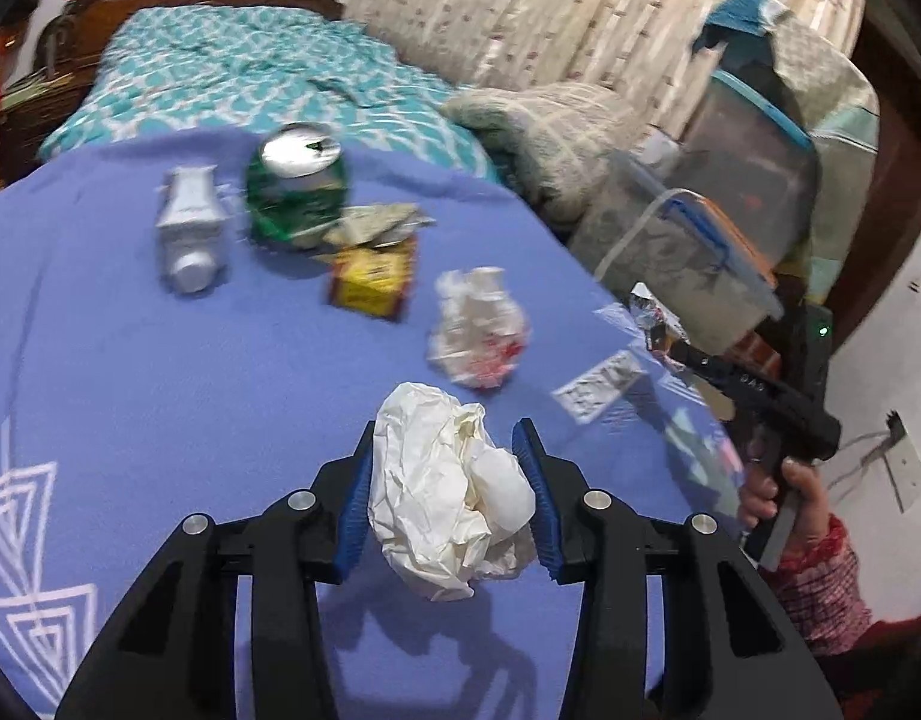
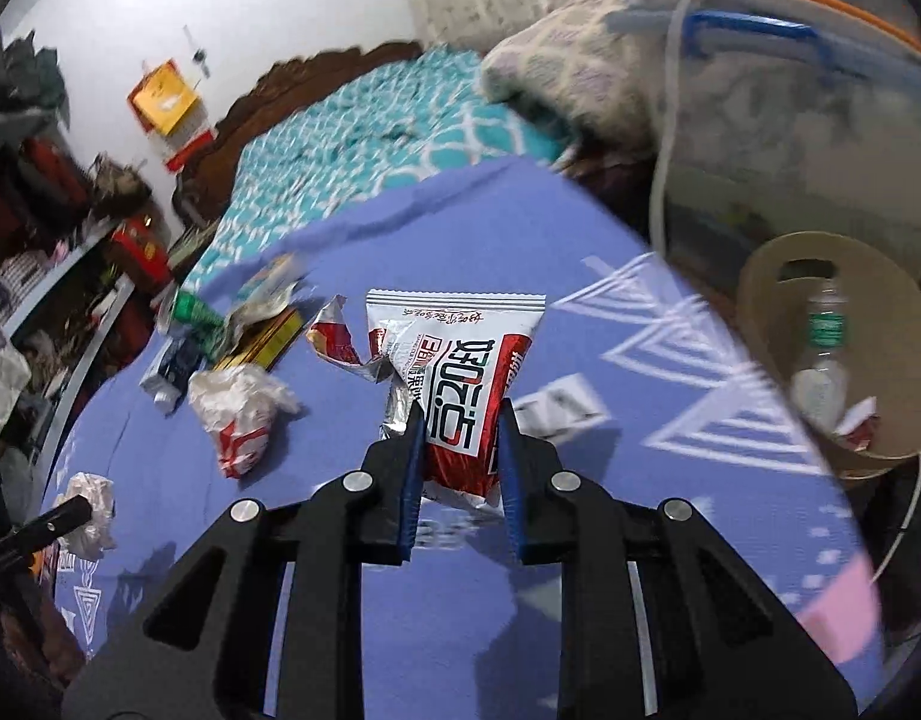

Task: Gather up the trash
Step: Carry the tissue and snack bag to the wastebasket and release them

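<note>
Jaws pinch trash: left gripper (image 1: 448, 492) on paper wad (image 1: 448, 492), right gripper (image 2: 460, 438) on snack wrapper (image 2: 460, 360); next, probably carry to bin (image 2: 760, 276).

Both fisheye views are evenly lit by soft indoor light, colours a little cool. The purple blanket (image 1: 160, 390) carries faint shadows beneath the gripper fingers. Motion blur smears the can (image 1: 297, 186) and far clutter (worse in the right view); edges curve and darken into vignette
</note>
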`<act>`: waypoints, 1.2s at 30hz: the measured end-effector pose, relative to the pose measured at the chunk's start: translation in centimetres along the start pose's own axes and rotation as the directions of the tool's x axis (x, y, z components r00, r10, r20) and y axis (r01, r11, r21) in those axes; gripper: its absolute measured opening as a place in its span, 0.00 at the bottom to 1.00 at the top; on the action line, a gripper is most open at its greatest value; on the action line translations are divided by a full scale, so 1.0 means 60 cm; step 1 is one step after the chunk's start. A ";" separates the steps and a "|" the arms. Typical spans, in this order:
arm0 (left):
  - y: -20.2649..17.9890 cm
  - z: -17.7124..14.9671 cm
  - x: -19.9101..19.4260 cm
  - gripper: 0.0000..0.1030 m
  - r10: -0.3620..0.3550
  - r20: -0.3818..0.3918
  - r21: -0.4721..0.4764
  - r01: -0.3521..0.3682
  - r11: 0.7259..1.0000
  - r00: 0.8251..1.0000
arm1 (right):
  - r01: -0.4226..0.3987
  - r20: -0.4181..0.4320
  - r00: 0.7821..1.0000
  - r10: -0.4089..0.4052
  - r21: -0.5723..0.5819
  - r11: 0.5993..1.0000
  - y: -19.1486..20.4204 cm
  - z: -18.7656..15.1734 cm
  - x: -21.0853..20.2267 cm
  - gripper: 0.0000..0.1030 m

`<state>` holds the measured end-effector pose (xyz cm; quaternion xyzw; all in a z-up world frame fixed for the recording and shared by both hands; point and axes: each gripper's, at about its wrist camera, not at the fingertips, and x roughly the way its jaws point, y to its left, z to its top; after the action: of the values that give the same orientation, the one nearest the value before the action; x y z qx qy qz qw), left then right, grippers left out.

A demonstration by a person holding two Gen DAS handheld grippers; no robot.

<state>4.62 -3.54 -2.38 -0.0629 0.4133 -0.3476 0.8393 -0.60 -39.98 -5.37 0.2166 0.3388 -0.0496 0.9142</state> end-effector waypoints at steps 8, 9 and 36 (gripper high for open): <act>-0.201 0.084 0.137 0.40 -0.145 -0.126 0.195 0.168 0.966 0.981 | 0.138 0.095 0.984 -0.151 0.135 0.981 -0.201 0.009 -0.083 0.24; -0.238 0.097 0.166 0.40 -0.169 -0.144 0.228 0.199 0.953 0.975 | 0.153 0.095 0.981 -0.168 0.154 0.976 -0.226 0.010 -0.088 0.24; -0.320 0.096 0.238 0.75 -0.086 -0.061 0.321 0.101 0.942 0.994 | -0.017 0.225 0.974 -0.042 0.255 0.967 -0.198 0.011 -0.083 0.82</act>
<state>4.64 -28.04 -0.35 0.0642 0.3663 -0.4517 0.8110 -6.83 -51.24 -6.07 0.3233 0.2238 -0.1232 0.9112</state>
